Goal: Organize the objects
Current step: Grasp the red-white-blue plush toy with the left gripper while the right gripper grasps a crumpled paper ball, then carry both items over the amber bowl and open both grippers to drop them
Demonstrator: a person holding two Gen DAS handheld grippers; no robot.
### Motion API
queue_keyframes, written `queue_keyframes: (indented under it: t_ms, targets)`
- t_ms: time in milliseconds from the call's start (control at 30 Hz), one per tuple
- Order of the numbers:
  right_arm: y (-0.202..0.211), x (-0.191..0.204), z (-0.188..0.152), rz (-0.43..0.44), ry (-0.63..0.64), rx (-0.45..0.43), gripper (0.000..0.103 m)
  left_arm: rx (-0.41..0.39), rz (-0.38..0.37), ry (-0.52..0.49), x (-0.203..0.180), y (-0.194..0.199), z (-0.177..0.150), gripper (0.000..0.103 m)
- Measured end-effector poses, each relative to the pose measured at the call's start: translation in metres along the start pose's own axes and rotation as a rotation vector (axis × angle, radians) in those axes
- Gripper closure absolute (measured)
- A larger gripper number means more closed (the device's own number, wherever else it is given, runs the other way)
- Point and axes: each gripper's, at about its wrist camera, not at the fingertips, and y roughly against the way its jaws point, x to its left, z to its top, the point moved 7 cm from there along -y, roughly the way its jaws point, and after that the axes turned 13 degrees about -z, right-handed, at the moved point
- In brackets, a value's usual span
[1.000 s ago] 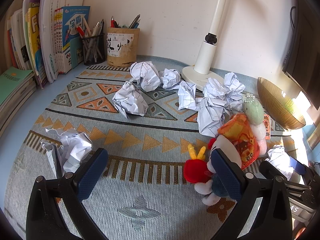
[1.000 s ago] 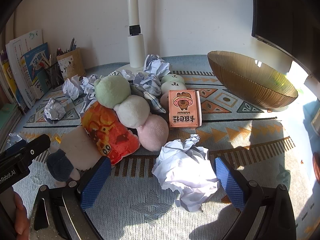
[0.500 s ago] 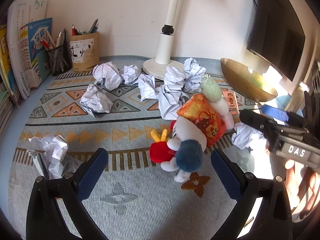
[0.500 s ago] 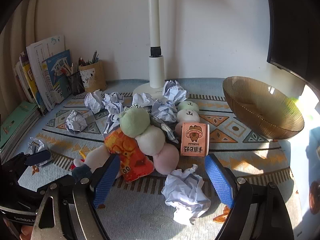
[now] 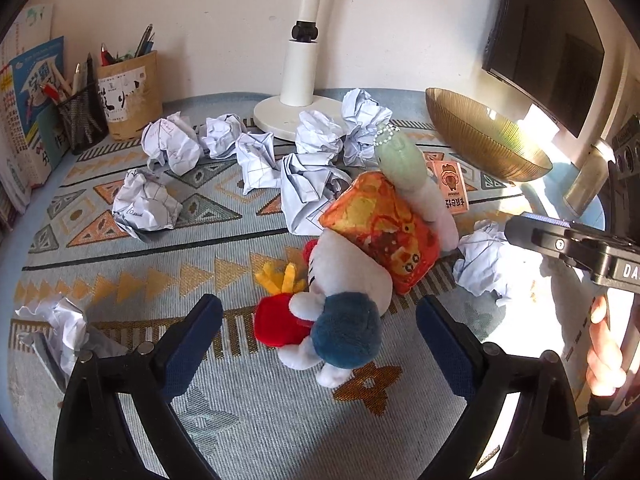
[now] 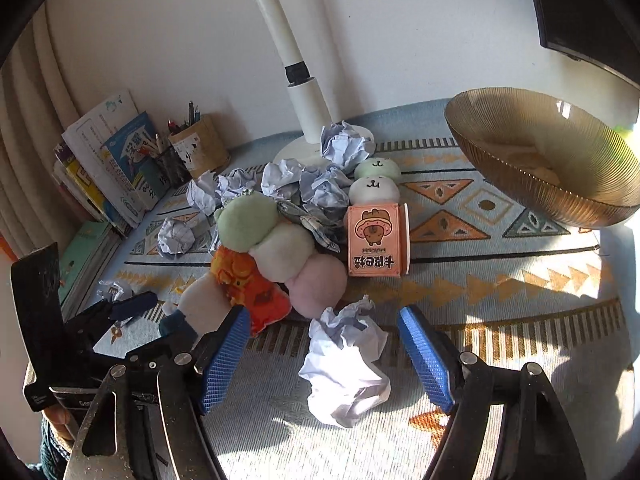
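Observation:
A white plush toy [image 5: 352,272] with a blue foot, a red part and an orange wrap lies on the patterned mat. It sits between the fingers of my left gripper [image 5: 318,340], whose jaws are closing with the pads still clear of it. In the right wrist view a crumpled paper ball [image 6: 344,364] rests on the mat between the blue pads of my right gripper [image 6: 324,356]. Those jaws are closing too, with small gaps left on both sides. Several more paper balls [image 5: 256,156] are scattered behind the plush toy.
A brown ribbed bowl [image 6: 540,168] stands at the right. A pink carton [image 6: 374,240] and a green, white and pink dumpling plush [image 6: 280,248] lie mid-mat. The white lamp base [image 5: 288,116], pen holders [image 5: 128,96] and books [image 6: 108,160] line the back and left.
The left view has swung right, so the plush toy now lies between the left jaws. The right gripper has drawn back and its jaws have narrowed around the paper ball.

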Motion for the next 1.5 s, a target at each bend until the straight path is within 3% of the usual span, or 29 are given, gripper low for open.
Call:
queue_keyframes:
  t_ms: [167, 200, 233, 267, 333, 367, 400, 600, 767, 867, 967, 1133, 1200, 1267, 1333, 1500]
  targets:
    - [-0.01, 0.009, -0.02, -0.055, 0.044, 0.033, 0.025, 0.064, -0.023, 0.022, 0.002, -0.017, -0.008, 0.034]
    - [-0.012, 0.01, -0.021, -0.085, 0.054, 0.033, 0.03, 0.069, -0.019, 0.026, 0.002, -0.018, -0.01, 0.036]
    - [-0.015, 0.011, -0.022, -0.124, 0.072, 0.038, 0.047, 0.067, -0.023, 0.028, 0.002, -0.017, -0.011, 0.039]
    - [-0.017, 0.011, -0.023, -0.145, 0.091, 0.046, 0.057, 0.062, -0.024, 0.03, 0.001, -0.015, -0.012, 0.043]
    - [-0.013, 0.008, -0.023, -0.132, 0.083, 0.04, 0.059, 0.048, -0.019, 0.016, -0.004, -0.007, -0.012, 0.047]
    - [-0.009, 0.004, -0.022, -0.123, 0.072, 0.028, 0.06, 0.039, -0.028, 0.005, -0.008, -0.002, -0.012, 0.056]
    - [-0.004, 0.001, -0.021, -0.119, 0.063, 0.015, 0.061, 0.031, -0.034, -0.002, -0.012, 0.002, -0.011, 0.058]
    - [0.056, -0.038, 0.006, -0.154, -0.013, -0.135, 0.061, -0.05, -0.048, -0.057, -0.044, 0.033, 0.015, 0.059]
    - [0.102, -0.094, 0.058, -0.264, -0.103, -0.285, 0.061, -0.146, -0.119, -0.163, -0.105, 0.037, 0.086, 0.059]
    - [0.109, -0.133, 0.09, -0.334, -0.214, -0.327, 0.06, -0.187, -0.171, -0.205, -0.145, 0.012, 0.137, 0.059]
    - [0.092, -0.17, 0.112, -0.376, -0.326, -0.299, 0.06, -0.154, -0.238, -0.183, -0.175, -0.039, 0.175, 0.059]
    - [0.056, -0.2, 0.13, -0.403, -0.35, -0.246, 0.059, -0.078, -0.272, -0.124, -0.19, -0.119, 0.2, 0.059]
    - [0.046, -0.204, 0.135, -0.42, -0.335, -0.241, 0.059, -0.077, -0.244, -0.136, -0.194, -0.136, 0.202, 0.053]
    - [0.039, -0.206, 0.138, -0.415, -0.316, -0.236, 0.049, -0.083, -0.213, -0.141, -0.193, -0.148, 0.205, 0.031]
    - [0.035, -0.207, 0.14, -0.431, -0.299, -0.249, 0.035, -0.09, -0.215, -0.133, -0.189, -0.152, 0.205, 0.021]
    - [0.036, -0.209, 0.151, -0.512, -0.224, -0.364, 0.014, -0.091, -0.22, -0.141, -0.178, -0.135, 0.201, 0.018]
